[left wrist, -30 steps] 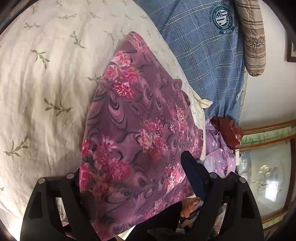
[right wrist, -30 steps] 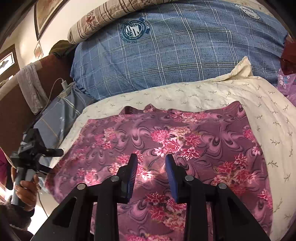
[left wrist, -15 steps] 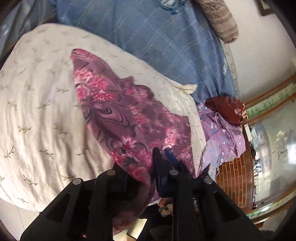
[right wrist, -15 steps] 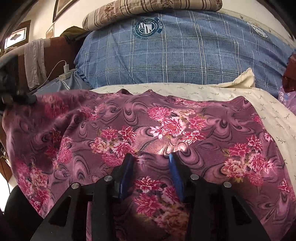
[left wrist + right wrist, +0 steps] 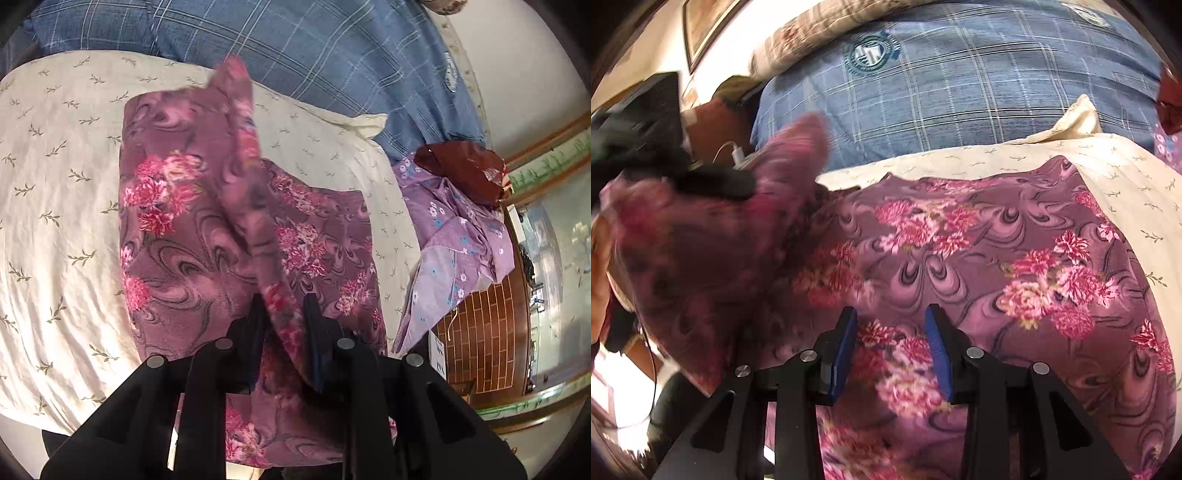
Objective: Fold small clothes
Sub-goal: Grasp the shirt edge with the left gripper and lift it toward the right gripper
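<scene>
blue plaid quilt (image 5: 332, 55), lilac cloth (image 5: 454, 236) nearby

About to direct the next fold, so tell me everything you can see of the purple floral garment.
The purple floral garment is soft, thin-looking fabric printed with pink flowers and dark swirls. It lies on the cream leaf-print cover, one side lifted and folding over. The left gripper is shut on that raised edge, which looks blurred. The right gripper rests on the flat part, fabric between its jaws; its grip is unclear.
</scene>
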Tool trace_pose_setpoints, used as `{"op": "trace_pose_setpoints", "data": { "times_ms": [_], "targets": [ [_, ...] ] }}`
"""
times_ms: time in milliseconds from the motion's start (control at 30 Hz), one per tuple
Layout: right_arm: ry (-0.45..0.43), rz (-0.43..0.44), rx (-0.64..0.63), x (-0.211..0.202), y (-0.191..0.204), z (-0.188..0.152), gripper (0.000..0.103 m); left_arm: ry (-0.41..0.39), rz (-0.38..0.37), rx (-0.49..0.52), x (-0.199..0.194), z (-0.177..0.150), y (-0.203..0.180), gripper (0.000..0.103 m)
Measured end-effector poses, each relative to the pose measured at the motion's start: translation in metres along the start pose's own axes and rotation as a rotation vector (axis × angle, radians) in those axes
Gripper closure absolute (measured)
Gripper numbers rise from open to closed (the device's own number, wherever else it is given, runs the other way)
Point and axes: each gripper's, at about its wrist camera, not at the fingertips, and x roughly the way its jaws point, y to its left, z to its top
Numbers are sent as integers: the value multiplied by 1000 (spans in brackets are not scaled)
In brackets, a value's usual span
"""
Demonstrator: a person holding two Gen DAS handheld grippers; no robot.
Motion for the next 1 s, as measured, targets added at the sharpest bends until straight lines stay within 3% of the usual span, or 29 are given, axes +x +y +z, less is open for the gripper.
{"op": "trace_pose_setpoints", "data": {
  "times_ms": [133, 233, 333, 400, 433, 467, 567, 633, 700, 900, 1000],
  "targets": [
    [-11, 11, 4, -2, 0, -2, 62, 40, 96, 33, 7, 7, -1, 83],
    [-5, 23, 24, -2, -1, -2, 60, 55, 121, 31, 15, 11, 0, 78],
    [-4, 31, 12, -3, -1, -3, 60, 71, 110, 2, 20, 10, 7, 78],
    [-10, 27, 4, -3, 0, -5, 59, 75, 83, -17, 19, 7, 8, 86],
    [-14, 24, -1, -2, 1, -5, 57, 75, 66, -13, 18, 6, 6, 95],
    [-17, 22, -4, -3, 3, -6, 55, 70, 63, -8, 15, 6, 3, 95],
    [-6, 22, -6, -3, 5, -4, 54, 39, 44, 28, 11, 8, -18, 99],
    [4, 45, 44, -12, -1, -4, 54, 46, -25, 37, 13, 9, -35, 99],
    [3, 69, 113, -24, -13, -7, 54, 44, -24, 83, 18, 10, -56, 99],
    [7, 129, 265, -47, -46, -24, 55, 180, 7, 146, 88, 0, -95, 99],
    [16, 164, 324, -47, -57, -27, 55, 254, 46, 116, 116, -2, -94, 98]
  ]
}}
